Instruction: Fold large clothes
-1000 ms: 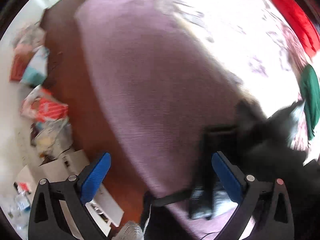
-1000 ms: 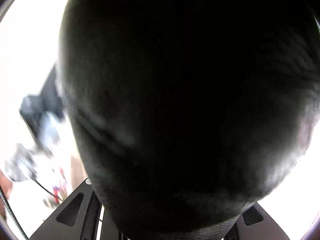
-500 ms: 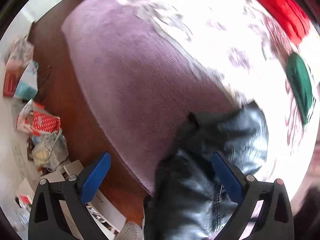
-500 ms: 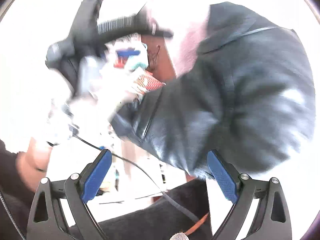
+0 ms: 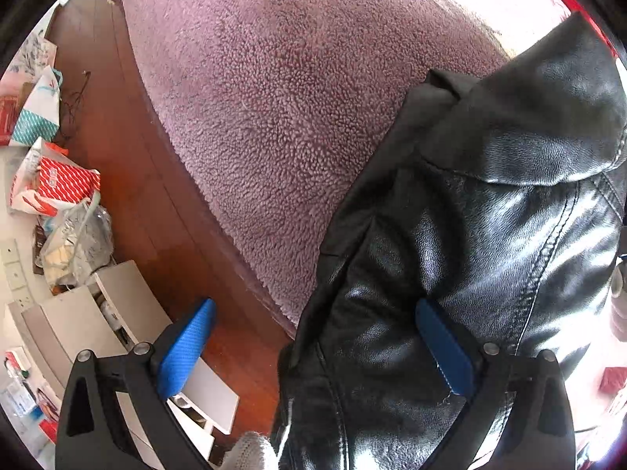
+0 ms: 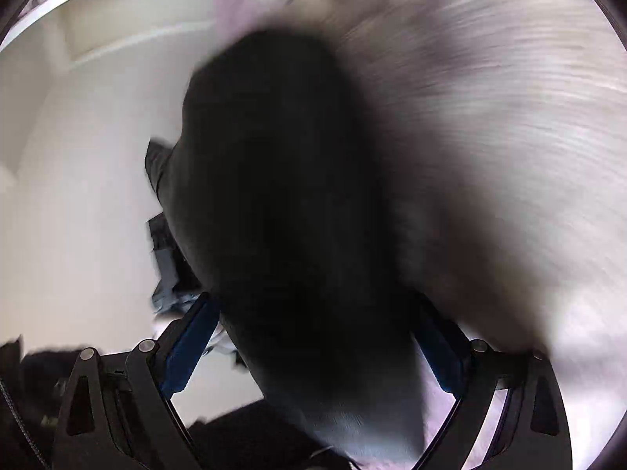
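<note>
A black leather jacket point(image 5: 490, 211) lies bunched at the near edge of a bed covered by a fuzzy purple blanket point(image 5: 274, 90). My left gripper point(image 5: 313, 348) is open, its blue pads wide apart just above the jacket's lower part, which hangs over the bed edge between the fingers. In the right wrist view, heavily blurred, a dark mass of the jacket point(image 6: 282, 211) fills the middle and passes between the fingers of my right gripper point(image 6: 313, 348), which is open.
A brown wooden bed frame point(image 5: 129, 164) runs along the left of the blanket. Bags and packets point(image 5: 51, 184) and white boxes point(image 5: 78, 325) lie on the floor at left. A red garment point(image 5: 595, 27) shows at the far right edge.
The left gripper has dropped closer to the jacket and bed edge. The right gripper has swung quickly, now blurred, with the jacket filling its view again. Both stay open.
</note>
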